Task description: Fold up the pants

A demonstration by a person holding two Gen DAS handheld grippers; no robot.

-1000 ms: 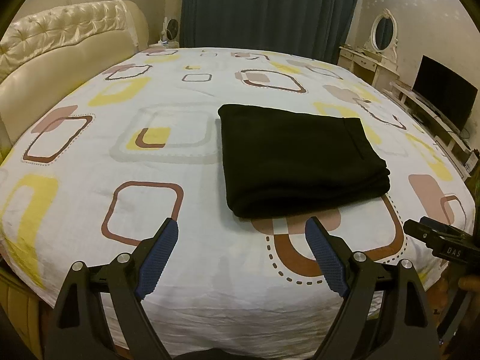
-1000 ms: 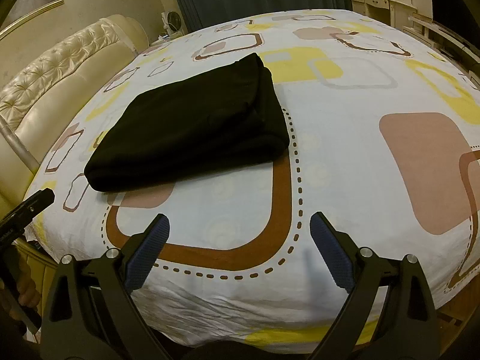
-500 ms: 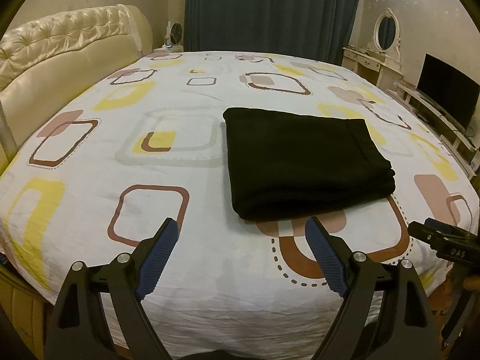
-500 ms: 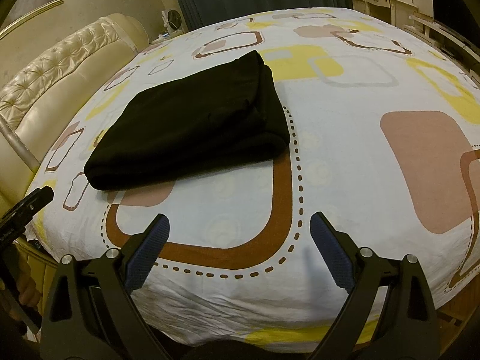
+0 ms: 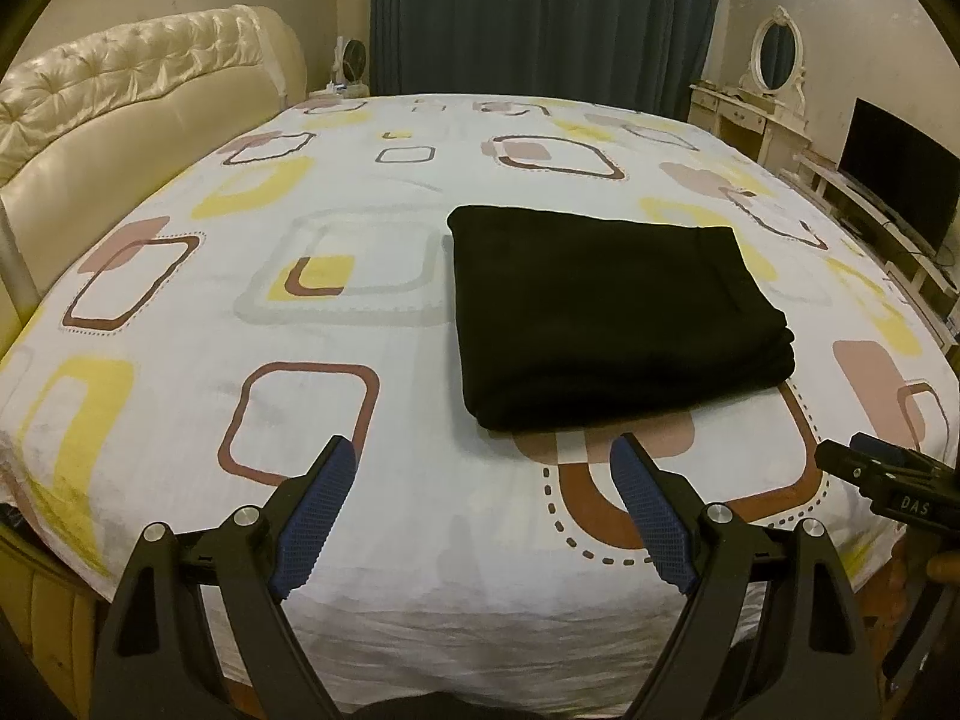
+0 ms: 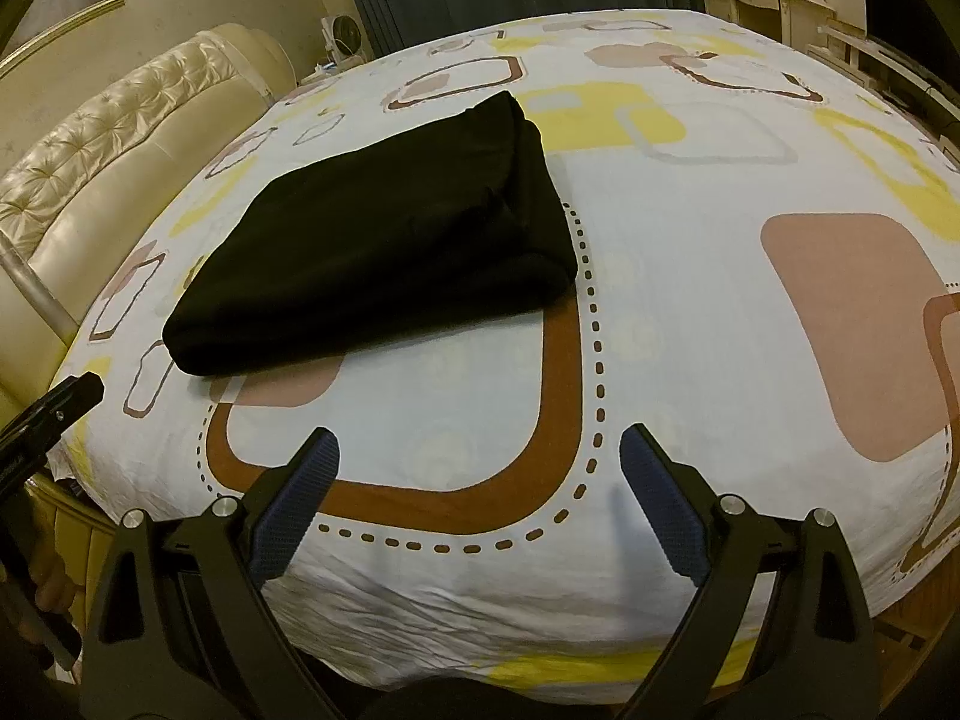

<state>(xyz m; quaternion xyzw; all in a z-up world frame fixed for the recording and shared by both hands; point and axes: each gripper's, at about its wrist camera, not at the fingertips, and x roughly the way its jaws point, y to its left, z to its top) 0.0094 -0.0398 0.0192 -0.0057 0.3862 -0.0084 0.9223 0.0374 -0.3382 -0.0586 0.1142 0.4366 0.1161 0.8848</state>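
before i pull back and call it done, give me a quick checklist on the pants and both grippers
1. Pants folded into a compact stack: ok. The black pants lie as a layered rectangle on the bedsheet.
2. Edges tidy: ok. Layers line up along the right side; no leg trails out.
3. Left hand-held gripper released: ok. Jaws wide apart, nothing between them, short of the pants.
4. Right hand-held gripper released: ok. Jaws wide apart, empty, over bare sheet.
5. Pants clear of the bed edge: ok. Sheet shows on every side.
6. Underside layers smooth: cannot tell, hidden.
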